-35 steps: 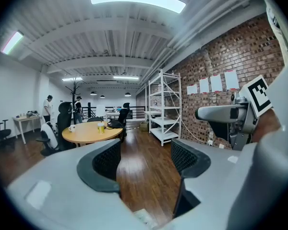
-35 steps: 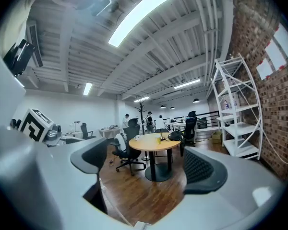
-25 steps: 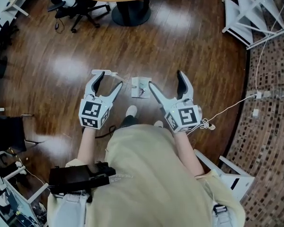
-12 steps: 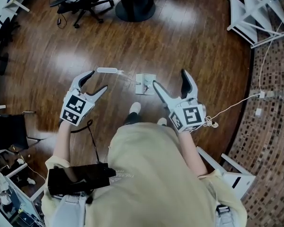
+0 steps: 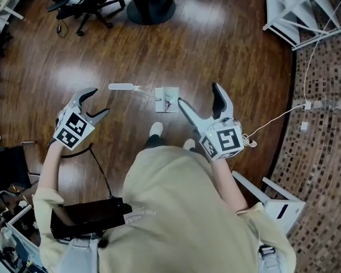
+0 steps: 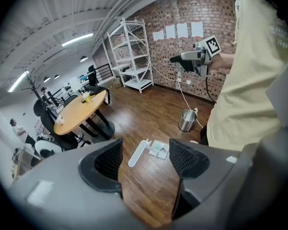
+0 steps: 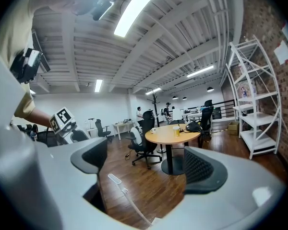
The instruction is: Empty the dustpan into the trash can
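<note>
Fingers [image 6: 108, 159] of the left gripper [image 5: 98, 102] and right gripper [image 5: 198, 94] gape empty; the dustpan [image 5: 166, 99] lies on the floor [image 5: 227, 56] between them.

A round orange-topped table [image 6: 81, 110] and a black office chair [image 7: 141, 140] stand on dark plank flooring [image 5: 216, 56]; white wire shelving [image 6: 133, 56] stands near a brick wall [image 6: 216, 8].

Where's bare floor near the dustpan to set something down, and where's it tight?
Bare wood floor between the dustpan and the round table's base; another open stretch from the right gripper to the white shelf rack. Tight: around the dustpan's handle, the person's shoes and the left gripper; also by the office chair.
</note>
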Motion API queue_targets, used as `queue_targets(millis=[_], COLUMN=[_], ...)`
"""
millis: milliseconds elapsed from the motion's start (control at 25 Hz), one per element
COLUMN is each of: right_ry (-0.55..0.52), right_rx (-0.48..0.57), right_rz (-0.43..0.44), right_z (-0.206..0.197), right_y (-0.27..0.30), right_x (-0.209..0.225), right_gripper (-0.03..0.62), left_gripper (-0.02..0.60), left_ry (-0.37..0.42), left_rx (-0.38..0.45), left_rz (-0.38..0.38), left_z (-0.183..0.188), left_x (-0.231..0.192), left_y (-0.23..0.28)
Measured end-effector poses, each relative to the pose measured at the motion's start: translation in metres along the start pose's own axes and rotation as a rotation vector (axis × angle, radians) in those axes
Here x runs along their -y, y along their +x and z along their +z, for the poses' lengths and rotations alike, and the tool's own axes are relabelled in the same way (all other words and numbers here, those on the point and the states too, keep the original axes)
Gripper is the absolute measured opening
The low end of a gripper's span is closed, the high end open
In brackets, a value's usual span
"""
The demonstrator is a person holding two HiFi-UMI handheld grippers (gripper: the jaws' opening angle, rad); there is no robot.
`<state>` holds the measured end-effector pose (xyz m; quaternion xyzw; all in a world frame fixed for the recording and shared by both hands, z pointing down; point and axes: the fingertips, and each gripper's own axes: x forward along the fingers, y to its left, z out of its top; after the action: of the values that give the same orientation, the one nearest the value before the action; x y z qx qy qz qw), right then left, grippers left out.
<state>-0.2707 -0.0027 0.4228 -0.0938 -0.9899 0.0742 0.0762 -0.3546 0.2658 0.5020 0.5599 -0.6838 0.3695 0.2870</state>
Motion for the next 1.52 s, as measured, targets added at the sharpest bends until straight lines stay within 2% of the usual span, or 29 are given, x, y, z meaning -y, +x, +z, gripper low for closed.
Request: queue_targets(millis=[480,800,920,1120,1360,1520], right_ry=[-0.001,0.015,0.034,0.044,0.04,0.04], right_rx=[-0.054,-0.057,-0.063,-0.077,-0.1,-0.107], right_rz=[-0.042,-0.129,-0.14,-0.161,-0.188,-0.212], right_z=[-0.013,-0.018,-0.022,-0.029,-0.033,-0.037], right_y=[0.002,0.002,-0.001,-0.003,-0.001,-0.011], right_x=[-0.001,0.012,0.013,0.014,0.017,0.023], right_gripper=[0.489,0.489,0.489,0.489,0.489,0.489], left_gripper=[0.285,0.249,0.262,0.262,0.262,0.235], left_ry=[0.258,0.304,0.336,0.379,0.351,0.338], left_rx=[-0.156,-0.198,-0.24,-0.28,-0.332,-0.357], left_rz=[-0.099,-0.227,-0.278,-0.307,-0.324,-0.33], left_z=[-0.035,-0.06,-0.078,-0.093,-0.115,-0.123], left_x=[-0.037,-0.032,-0.02,-0.012,-0.014,-0.008], left_y=[0.066,0.139,0.164,0.204,0.238,0.258])
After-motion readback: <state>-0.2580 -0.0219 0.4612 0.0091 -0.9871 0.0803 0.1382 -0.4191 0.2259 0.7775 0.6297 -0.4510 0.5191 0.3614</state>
